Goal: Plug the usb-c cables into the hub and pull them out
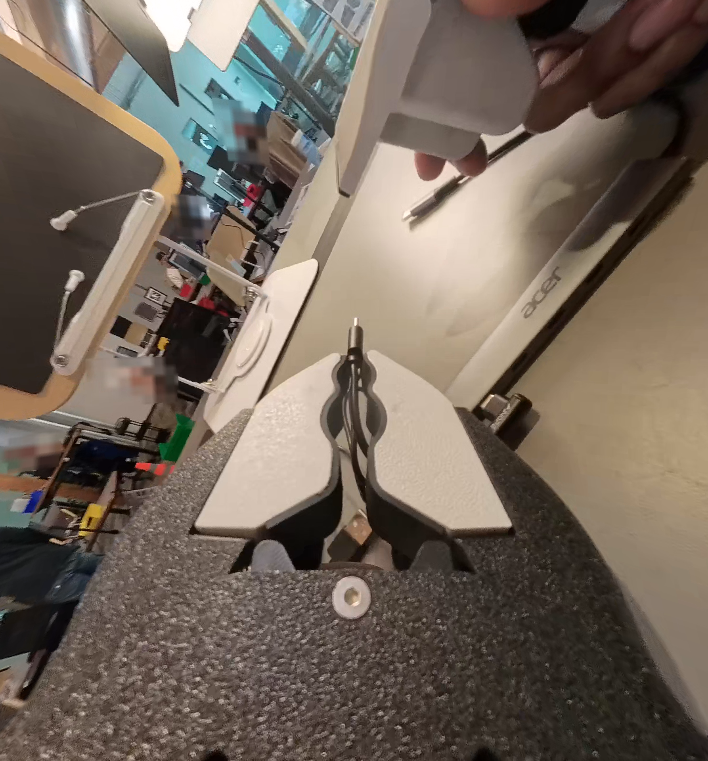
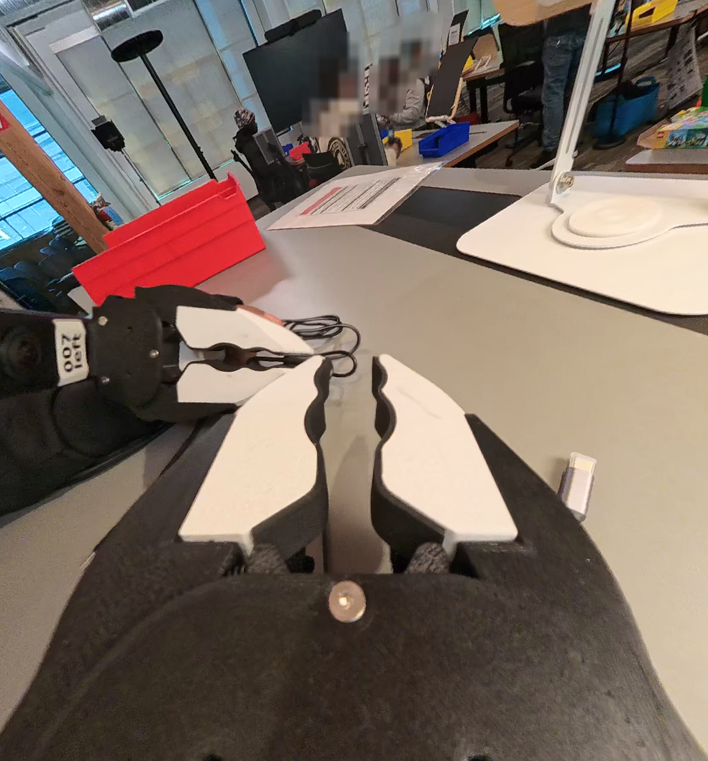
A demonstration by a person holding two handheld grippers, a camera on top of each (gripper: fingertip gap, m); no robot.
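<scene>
Left wrist view: left tool (image 1: pixel 354 356) clenched on thin black usb-c cable (image 1: pixel 355 341), metal plug tip poking just past the fingertips, long silver hub (image 1: pixel 550 304) ahead and to the right on the pale grey table (image 1: pixel 385 267). Right wrist view: right tool (image 2: pixel 350 362) released, fingers apart over bare table, silver-grey usb-c plug (image 2: pixel 578 484) lying just right of it, left tool (image 2: pixel 299 359) near on the left, black cable looped beyond its tips.
</scene>
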